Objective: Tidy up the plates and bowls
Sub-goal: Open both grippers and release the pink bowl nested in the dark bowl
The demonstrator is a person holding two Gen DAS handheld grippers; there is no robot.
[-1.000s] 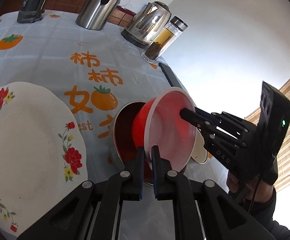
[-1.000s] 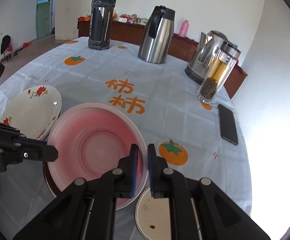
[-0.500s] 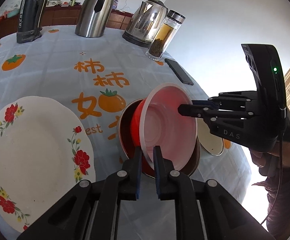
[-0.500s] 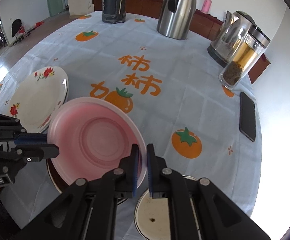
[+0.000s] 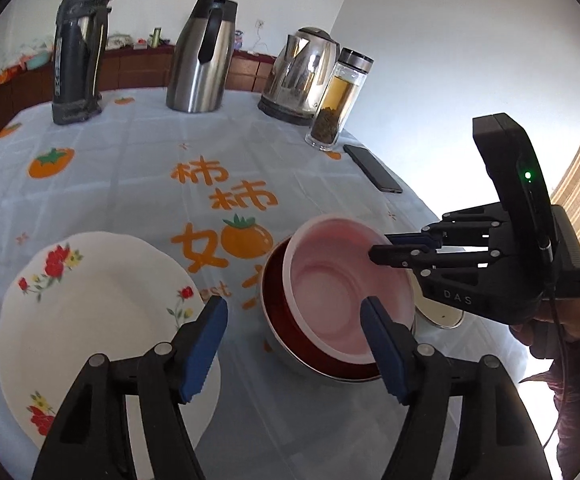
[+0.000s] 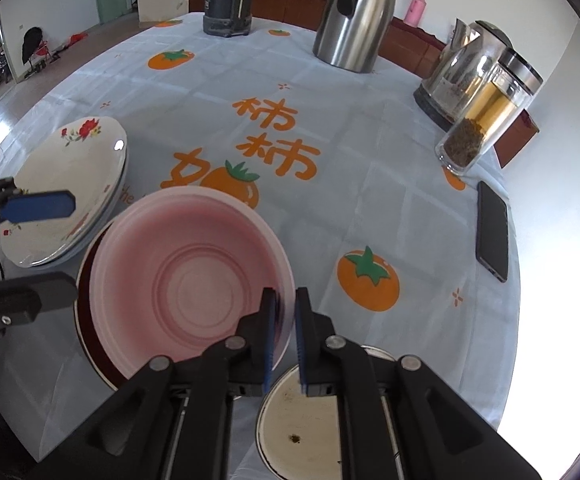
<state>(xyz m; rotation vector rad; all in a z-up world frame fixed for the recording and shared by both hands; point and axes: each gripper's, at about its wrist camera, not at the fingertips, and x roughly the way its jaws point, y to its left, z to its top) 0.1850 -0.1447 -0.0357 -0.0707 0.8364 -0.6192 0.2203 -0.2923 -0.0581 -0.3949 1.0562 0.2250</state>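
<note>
Persimmon-print surface [image 6: 369,184] carries a flowered plate [image 5: 90,320], kettle [image 5: 301,76], phone [image 6: 491,232]; left tool [image 5: 293,344] has just spread wide, right tool [image 6: 284,336] pinches the pink bowl's [image 6: 190,280] rim.

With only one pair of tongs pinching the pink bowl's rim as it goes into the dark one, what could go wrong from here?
1. The right tongs alone pinch the pink bowl by its rim; it sits tilted in the dark bowl and could twist or drop unevenly.
2. The left tongs have just opened, with one finger beside the rim, so they could nudge it.
3. The small dish lies under the right tongs and may be bumped.
</note>
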